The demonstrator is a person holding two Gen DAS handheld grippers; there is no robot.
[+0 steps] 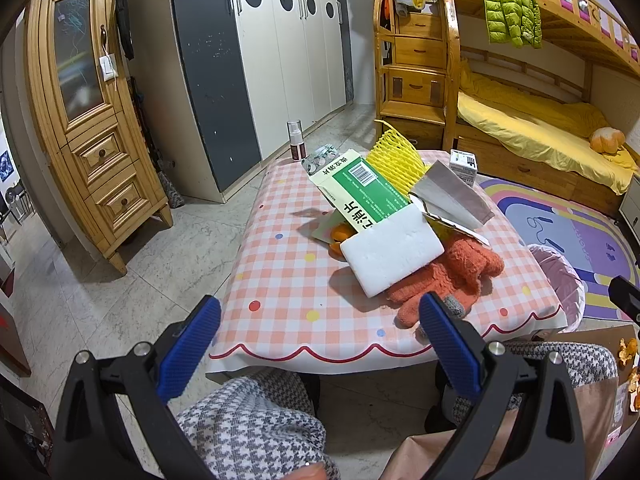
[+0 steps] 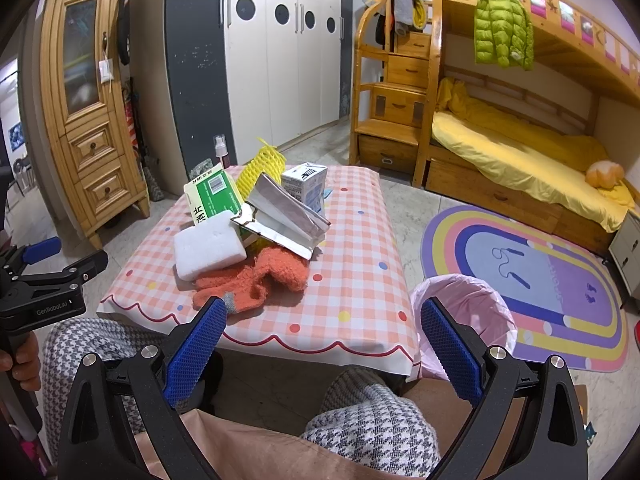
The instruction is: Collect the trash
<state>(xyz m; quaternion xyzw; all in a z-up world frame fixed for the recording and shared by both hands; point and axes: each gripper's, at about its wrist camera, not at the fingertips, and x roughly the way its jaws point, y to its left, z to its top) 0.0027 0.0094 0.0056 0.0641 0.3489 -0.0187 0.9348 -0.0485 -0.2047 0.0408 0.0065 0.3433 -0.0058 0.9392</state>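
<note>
A pile of trash lies on the checked table: a white foam block, a green and white box, yellow foam netting, a silver foil packet, a small milk carton and orange peel. An orange glove lies under the pile. A bin with a pink liner stands at the table's right. My left gripper is open and empty before the table. My right gripper is open and empty too.
A spray bottle and a blister pack sit at the table's far edge. The person's knees are below the grippers. More orange peel lies on paper at right. A wooden cabinet, wardrobe, bunk bed and rug surround the table.
</note>
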